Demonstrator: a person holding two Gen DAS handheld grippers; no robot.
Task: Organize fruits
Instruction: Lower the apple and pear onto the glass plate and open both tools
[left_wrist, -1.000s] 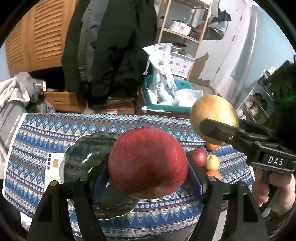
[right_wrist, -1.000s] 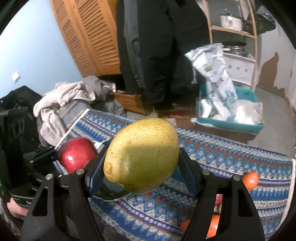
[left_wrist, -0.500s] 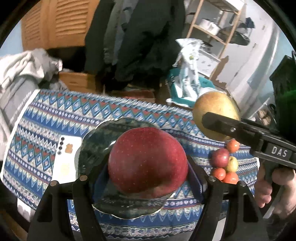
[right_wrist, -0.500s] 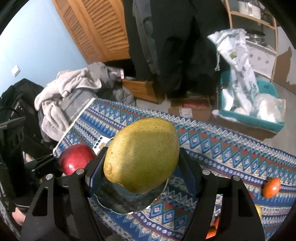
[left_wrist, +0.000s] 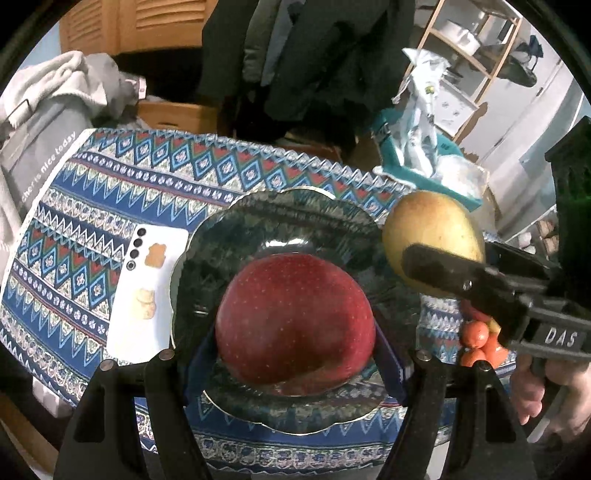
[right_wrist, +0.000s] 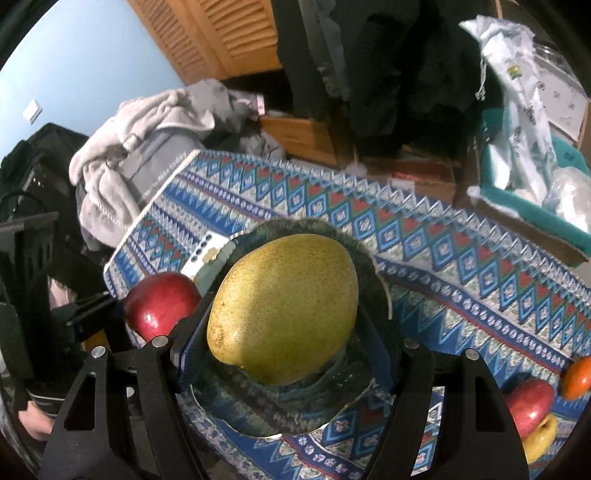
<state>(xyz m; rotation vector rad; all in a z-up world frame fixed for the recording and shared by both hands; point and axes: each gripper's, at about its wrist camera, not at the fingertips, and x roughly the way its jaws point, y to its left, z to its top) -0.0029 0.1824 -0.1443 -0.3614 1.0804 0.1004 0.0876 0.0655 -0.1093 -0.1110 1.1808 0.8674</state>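
Over the plate (left_wrist: 295, 221), left tongs (left_wrist: 295, 332) clamp an apple (left_wrist: 295, 317), right tongs (right_wrist: 284, 332) a mango (right_wrist: 284, 306).

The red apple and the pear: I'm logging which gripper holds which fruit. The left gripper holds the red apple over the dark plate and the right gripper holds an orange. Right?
Not quite. The right gripper holds a yellow-green pear, not an orange, as the right wrist view shows. The left gripper does hold the red apple over the dark plate.
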